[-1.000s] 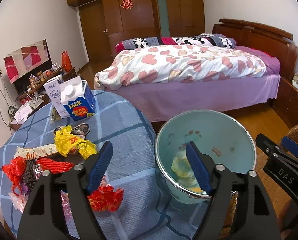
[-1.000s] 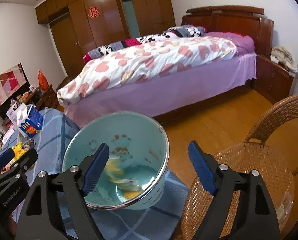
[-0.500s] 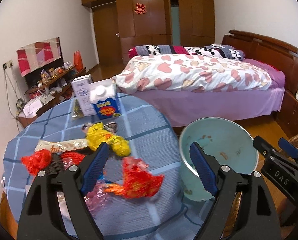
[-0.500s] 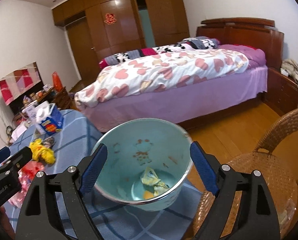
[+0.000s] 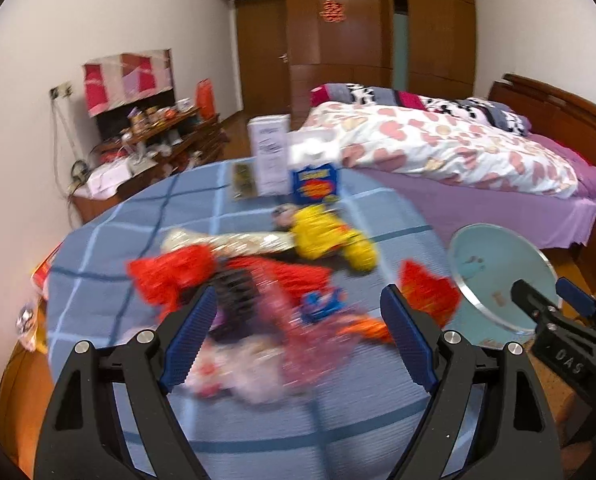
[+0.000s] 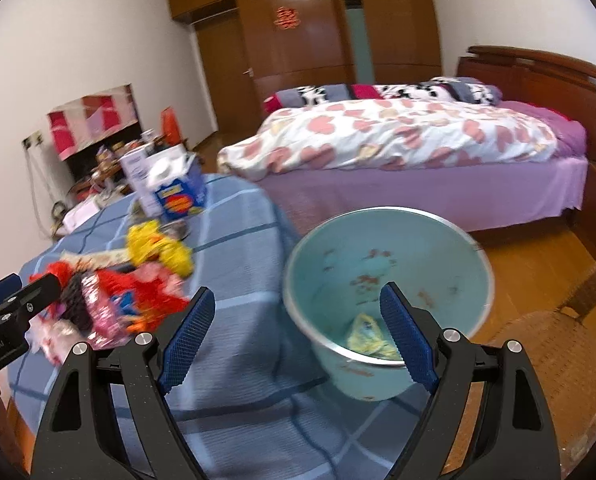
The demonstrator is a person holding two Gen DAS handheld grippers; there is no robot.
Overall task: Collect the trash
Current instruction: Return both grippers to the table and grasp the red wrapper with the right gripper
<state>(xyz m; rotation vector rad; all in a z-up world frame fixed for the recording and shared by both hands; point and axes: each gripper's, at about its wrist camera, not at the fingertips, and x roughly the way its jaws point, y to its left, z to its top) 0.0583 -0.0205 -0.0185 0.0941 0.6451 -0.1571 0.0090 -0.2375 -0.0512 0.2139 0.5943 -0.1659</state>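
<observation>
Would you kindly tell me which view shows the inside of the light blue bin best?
The right wrist view: the bin faces it, showing crumpled wrappers at the bottom. The left wrist view shows only its rim and upper inner wall.

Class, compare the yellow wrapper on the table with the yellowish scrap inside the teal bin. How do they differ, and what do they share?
Place: the yellow wrapper lies on the blue checked tablecloth; the scrap lies at the bottom of the bin.
Colour: the wrapper is bright yellow; the scrap is paler, with bluish patches.
Company: the wrapper sits beside a heap of red and pink trash; the scrap is the only trash visible in the bin.
Shared: both are crumpled, and no tongs touch either.
</observation>
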